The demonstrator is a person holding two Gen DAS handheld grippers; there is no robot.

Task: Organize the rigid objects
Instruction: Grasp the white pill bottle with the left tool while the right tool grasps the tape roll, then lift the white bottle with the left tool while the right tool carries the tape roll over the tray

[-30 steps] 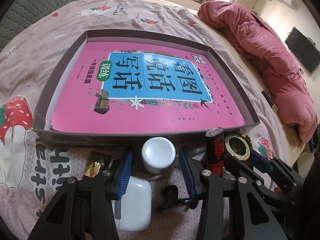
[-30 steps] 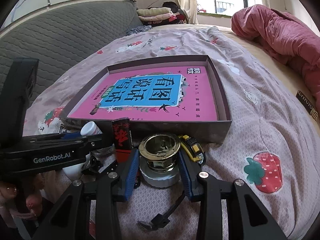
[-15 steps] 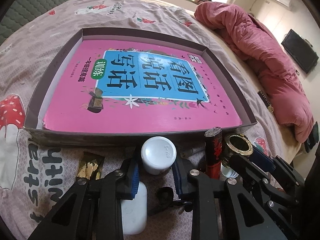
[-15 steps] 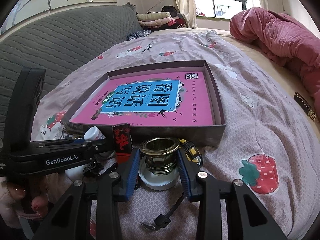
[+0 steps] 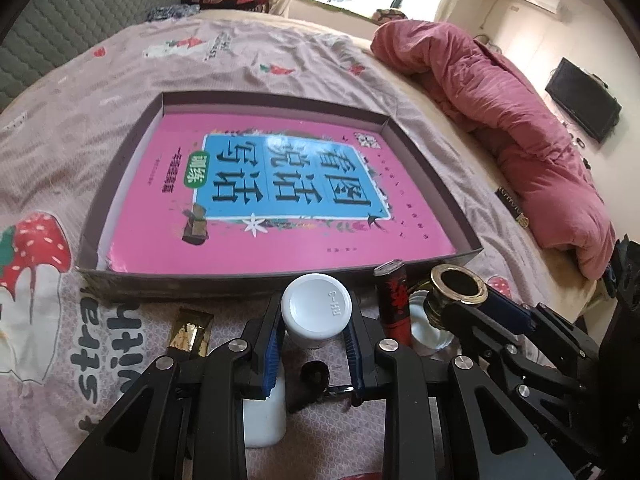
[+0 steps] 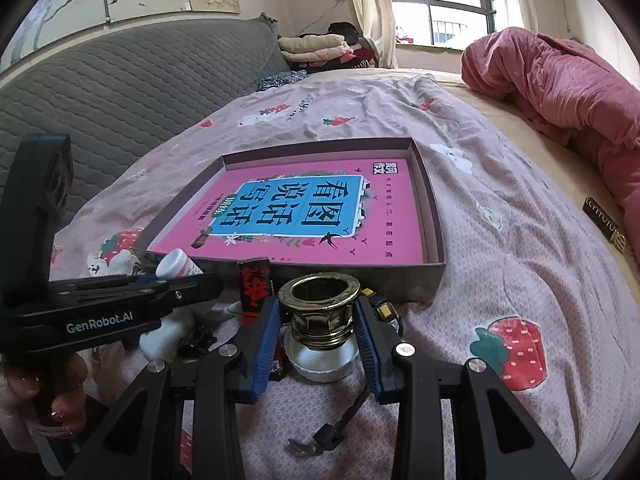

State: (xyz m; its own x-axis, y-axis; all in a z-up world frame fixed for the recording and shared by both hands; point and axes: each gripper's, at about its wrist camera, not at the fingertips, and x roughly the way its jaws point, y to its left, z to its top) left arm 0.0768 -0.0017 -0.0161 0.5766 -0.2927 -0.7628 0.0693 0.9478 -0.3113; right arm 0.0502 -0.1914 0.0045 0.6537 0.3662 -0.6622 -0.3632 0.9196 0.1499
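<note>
Your left gripper [image 5: 316, 334] has its two blue pads pressed against the sides of one small white plastic bottle [image 5: 316, 312], round, smooth, with a flat cap stamped in raised letters; it sits just in front of the tray's near wall. Your right gripper [image 6: 318, 338] closes its pads on one brass fitting [image 6: 320, 308], a shiny ring-topped cylinder with threaded and hexagonal sections, which stands on a white rounded base [image 6: 322, 360]. Between the two held things stands one red-and-black tube [image 5: 394, 300], upright, printed with red characters, a metal cap on top. One yellow-and-black tape measure [image 6: 382, 308] shows just behind the right pad. One white rectangular case [image 5: 264, 416] lies under the left gripper, one black clip [image 6: 326, 436] lies on the cloth below the right, and one gold foil packet [image 5: 190, 330] lies flat to the left. Beyond them is one shallow cardboard tray [image 5: 132, 144], dark purple walls, holding one glossy pink book [image 5: 280, 200] with a blue title panel. All rest on a soft pinkish bedsheet [image 6: 500, 280] printed with strawberries. One rumpled rose quilt [image 5: 520, 120] lies heaped to the right, and a grey quilted headboard [image 6: 140, 80] stands behind.
</note>
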